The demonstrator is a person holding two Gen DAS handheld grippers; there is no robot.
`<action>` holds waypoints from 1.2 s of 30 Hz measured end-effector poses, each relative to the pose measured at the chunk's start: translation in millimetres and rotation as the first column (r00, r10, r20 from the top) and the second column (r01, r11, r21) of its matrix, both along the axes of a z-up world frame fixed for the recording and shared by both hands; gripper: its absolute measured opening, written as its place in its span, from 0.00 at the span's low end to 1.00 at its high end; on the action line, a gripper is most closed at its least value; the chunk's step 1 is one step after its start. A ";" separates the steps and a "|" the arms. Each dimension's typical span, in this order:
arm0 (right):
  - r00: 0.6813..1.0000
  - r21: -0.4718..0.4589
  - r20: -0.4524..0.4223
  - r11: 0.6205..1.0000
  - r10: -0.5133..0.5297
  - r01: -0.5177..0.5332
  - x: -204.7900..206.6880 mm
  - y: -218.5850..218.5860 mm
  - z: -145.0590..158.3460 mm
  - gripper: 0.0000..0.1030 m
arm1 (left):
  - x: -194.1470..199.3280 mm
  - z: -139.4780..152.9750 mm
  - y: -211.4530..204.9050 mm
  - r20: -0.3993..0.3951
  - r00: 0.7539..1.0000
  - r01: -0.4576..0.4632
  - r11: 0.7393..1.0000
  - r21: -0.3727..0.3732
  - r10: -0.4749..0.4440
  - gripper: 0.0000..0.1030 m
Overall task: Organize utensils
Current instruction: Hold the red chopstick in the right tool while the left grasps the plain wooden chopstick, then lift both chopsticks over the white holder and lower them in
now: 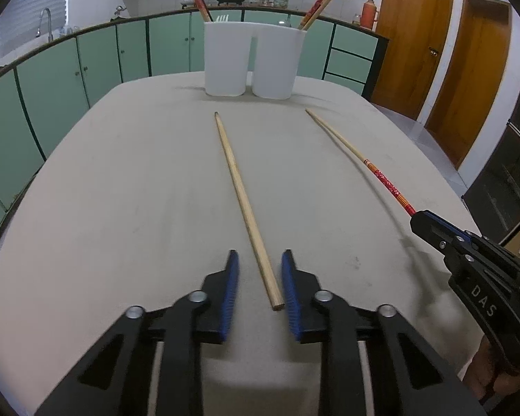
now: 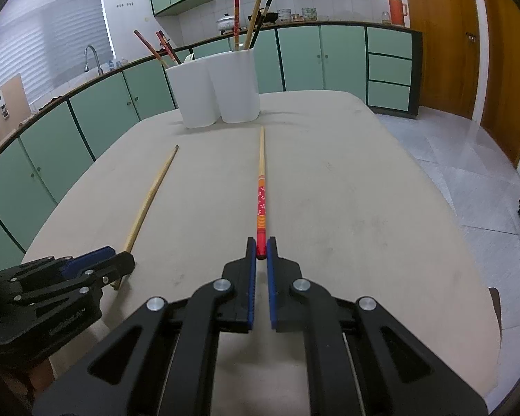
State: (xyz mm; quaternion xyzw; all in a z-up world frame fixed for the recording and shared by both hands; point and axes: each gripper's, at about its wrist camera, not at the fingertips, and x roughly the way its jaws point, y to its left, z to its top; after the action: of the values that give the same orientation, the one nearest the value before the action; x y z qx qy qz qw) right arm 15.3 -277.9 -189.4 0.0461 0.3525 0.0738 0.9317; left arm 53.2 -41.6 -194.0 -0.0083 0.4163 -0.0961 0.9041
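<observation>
A plain wooden chopstick [image 1: 239, 190] lies on the beige table [image 1: 121, 190], pointing at two white holders [image 1: 225, 59]. Its near end sits between the blue pads of my left gripper [image 1: 260, 254], which stands open around it with a gap on the left side. To the right lies a chopstick with a red patterned handle [image 2: 261, 187], and my right gripper [image 2: 260, 242] is shut on the red end of it. The right wrist view also shows the left gripper [image 2: 86, 263] over the plain chopstick [image 2: 152, 190]. Both holders [image 2: 237, 86] have several chopsticks standing in them.
The two holders stand side by side at the table's far end. Green cabinets [image 1: 86, 66] and a counter with a sink run behind the table. Wooden doors [image 1: 468, 69] are at the right. Tiled floor [image 2: 468, 180] lies beyond the table's right edge.
</observation>
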 end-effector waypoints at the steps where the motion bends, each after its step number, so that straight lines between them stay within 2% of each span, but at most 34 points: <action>1: 1.000 0.000 0.000 1.000 0.001 -0.001 0.0 0.7 0.4 0.05 | 0.0 -0.1 -0.1 0.000 1.000 -0.001 1.000 0.001 0.001 0.16; 3: 1.000 0.000 -0.002 1.000 0.003 -0.003 0.9 1.5 0.2 0.05 | 0.1 -0.3 0.2 -0.001 1.000 -0.003 1.000 0.006 0.003 0.09; 6: 1.000 -0.008 -0.005 1.000 0.007 -0.007 0.4 2.6 0.7 0.05 | 0.0 0.6 3.7 -0.003 1.000 -0.010 1.000 -0.007 0.010 0.06; 9: 1.000 -0.015 0.001 1.000 0.006 -0.006 0.1 3.3 3.8 0.05 | 0.1 6.1 8.2 0.000 1.000 -0.009 1.000 -0.019 0.009 0.06; 14: 0.999 -0.049 0.045 0.999 0.009 -0.006 -0.8 3.2 20.5 0.05 | -1.1 36.8 16.4 0.071 0.997 -0.012 1.000 -0.016 0.013 0.06; 19: 0.991 -0.083 0.129 0.997 0.020 -0.009 -0.4 1.4 54.0 0.05 | -1.7 75.2 22.3 0.149 0.989 -0.012 1.000 -0.025 0.015 0.06; 25: 0.977 -0.081 0.208 0.996 0.038 -0.021 12.7 -0.8 101.2 0.05 | 5.5 120.1 29.8 0.238 0.971 0.000 0.999 -0.049 0.012 0.06; 36: 0.964 -0.037 0.257 0.997 0.072 -0.065 58.6 -2.1 178.1 0.05 | 37.3 190.0 38.5 0.350 0.937 0.023 0.994 -0.104 0.015 0.06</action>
State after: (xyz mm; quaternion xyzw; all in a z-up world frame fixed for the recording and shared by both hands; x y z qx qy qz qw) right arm 73.9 -280.0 -11.3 0.0109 0.2308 0.1066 0.9671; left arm 90.5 -3.1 -4.0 -0.0383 0.2430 -0.1202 0.9618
